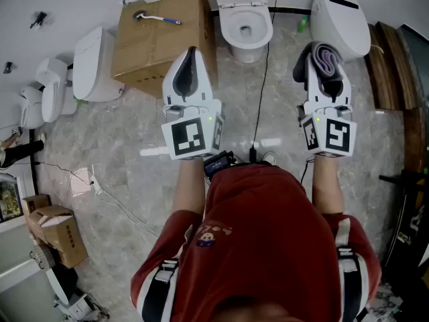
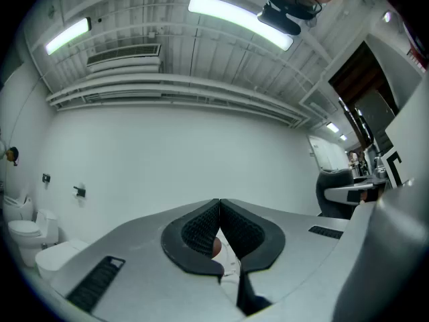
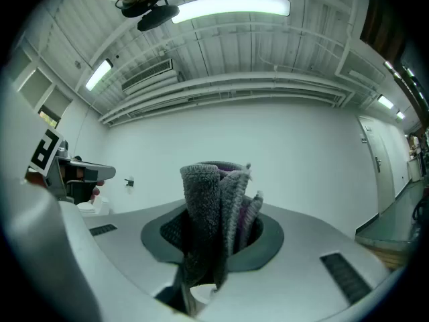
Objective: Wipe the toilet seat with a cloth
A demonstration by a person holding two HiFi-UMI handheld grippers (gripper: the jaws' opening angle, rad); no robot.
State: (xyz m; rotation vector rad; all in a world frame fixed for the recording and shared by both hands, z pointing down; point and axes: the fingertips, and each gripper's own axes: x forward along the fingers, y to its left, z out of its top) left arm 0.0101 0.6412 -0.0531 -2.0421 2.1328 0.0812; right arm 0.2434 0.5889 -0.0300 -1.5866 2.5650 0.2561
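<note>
A white toilet (image 1: pixel 245 19) with its lid up stands against the far wall, its seat (image 1: pixel 246 27) facing me. My right gripper (image 1: pixel 326 62) is shut on a folded grey and purple cloth (image 1: pixel 326 60), which stands up between the jaws in the right gripper view as the cloth (image 3: pixel 218 213). My left gripper (image 1: pixel 188 69) is shut with nothing between its pads (image 2: pixel 201 230). Both grippers are held in front of the person's chest, well short of the toilet, and point slightly upward at the wall and ceiling.
A large cardboard box (image 1: pixel 161 35) with a toilet brush (image 1: pixel 155 19) on top stands left of the toilet. Other toilets stand at the right (image 1: pixel 340 20) and left (image 1: pixel 94 62). A black cable (image 1: pixel 263 86) runs across the marble floor. Small boxes (image 1: pixel 57 233) sit at lower left.
</note>
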